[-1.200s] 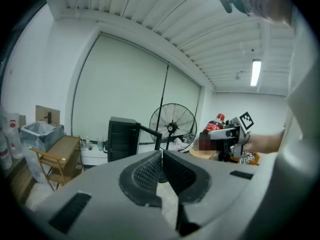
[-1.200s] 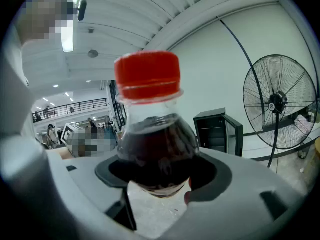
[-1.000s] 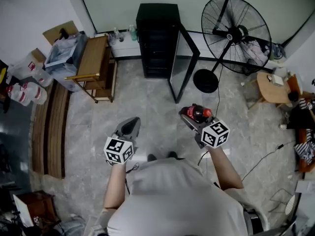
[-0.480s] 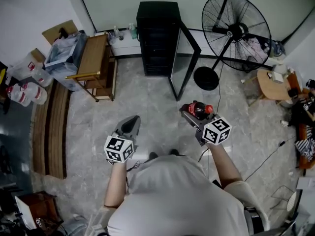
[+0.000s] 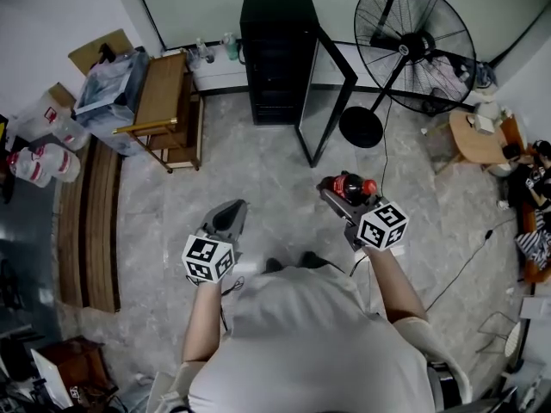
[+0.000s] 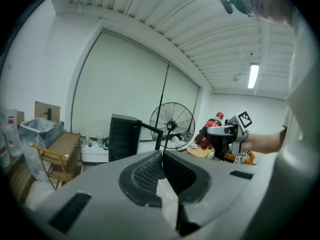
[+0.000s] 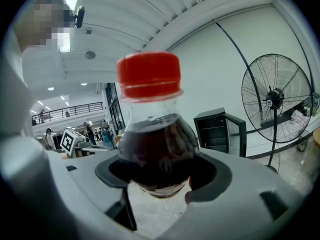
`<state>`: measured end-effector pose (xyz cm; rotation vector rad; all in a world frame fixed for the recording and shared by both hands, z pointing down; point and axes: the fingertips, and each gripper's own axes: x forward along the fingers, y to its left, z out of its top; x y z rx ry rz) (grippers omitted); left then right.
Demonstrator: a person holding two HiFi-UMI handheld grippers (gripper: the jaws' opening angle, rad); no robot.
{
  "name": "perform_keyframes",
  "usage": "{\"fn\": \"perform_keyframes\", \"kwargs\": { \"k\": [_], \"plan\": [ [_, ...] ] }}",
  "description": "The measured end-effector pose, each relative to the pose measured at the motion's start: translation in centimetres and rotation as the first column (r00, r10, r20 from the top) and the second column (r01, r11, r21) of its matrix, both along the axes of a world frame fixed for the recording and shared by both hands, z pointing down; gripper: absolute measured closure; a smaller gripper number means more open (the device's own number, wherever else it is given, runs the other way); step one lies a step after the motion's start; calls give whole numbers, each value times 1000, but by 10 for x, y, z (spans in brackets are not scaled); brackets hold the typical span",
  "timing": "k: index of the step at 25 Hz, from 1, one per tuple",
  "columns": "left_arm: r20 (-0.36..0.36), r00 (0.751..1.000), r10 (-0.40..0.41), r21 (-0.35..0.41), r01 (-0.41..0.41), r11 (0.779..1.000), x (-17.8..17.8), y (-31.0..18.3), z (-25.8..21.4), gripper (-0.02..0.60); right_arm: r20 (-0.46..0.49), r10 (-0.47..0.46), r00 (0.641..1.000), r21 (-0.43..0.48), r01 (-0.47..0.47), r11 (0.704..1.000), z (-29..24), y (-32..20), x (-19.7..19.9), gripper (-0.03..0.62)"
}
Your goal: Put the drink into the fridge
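Underfoot, grey marble-tiled floor (image 5: 258, 170) across the middle of the head view. At top centre, a tall black fridge (image 5: 274, 58), with its glass door (image 5: 327, 101) swung open toward the lower right. Just right of that, a large black pedestal fan (image 5: 413, 46). At upper left, a wooden cart (image 5: 164, 97). At the left edge, clear water jugs (image 5: 39, 163). At the right edge, a small round wooden table (image 5: 473, 140).

Against a second ago: fridge, fan and cart now slightly higher in the frame. Also a little higher and further right, the right gripper (image 5: 343, 192) and its dark cola bottle with a red cap (image 5: 348, 184). Nearly unmoved, the left gripper (image 5: 231, 213). Same grasp on the bottle as before.

Right of centre, right gripper clenched on the bottle's lower body, pads tight against its sides in the right gripper view. Bottle up in the air over the floor, well apart from the fridge. Long axis close to upright, cap on top and base down between the jaws. Seen from above, cap toward the right of the frame. Left of centre, left gripper closed on nothing, tips touching.
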<state>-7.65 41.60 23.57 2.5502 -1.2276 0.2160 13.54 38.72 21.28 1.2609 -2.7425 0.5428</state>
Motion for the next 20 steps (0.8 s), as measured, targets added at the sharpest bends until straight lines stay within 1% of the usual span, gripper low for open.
{"fn": "perform_keyframes", "kwargs": {
  "k": [5,9,15,20],
  "plan": [
    [6,1000,6,-14,-6,1000,-17,6,8,572,5,16,1000,-10,-16,1000,5,8,-13,284],
    [0,1000,0,-21,0,1000,-24,6,10,572,2,25,1000,-30,-25,999,12,9,-16,284],
    [6,1000,-8,-30,8,1000,-25,-3,18,572,8,21,1000,-38,-21,999,20,-5,-16,284],
    [16,1000,-27,-41,28,999,-26,-24,24,574,10,2,1000,-38,-1,999,28,-34,-18,284]
  ]
}}
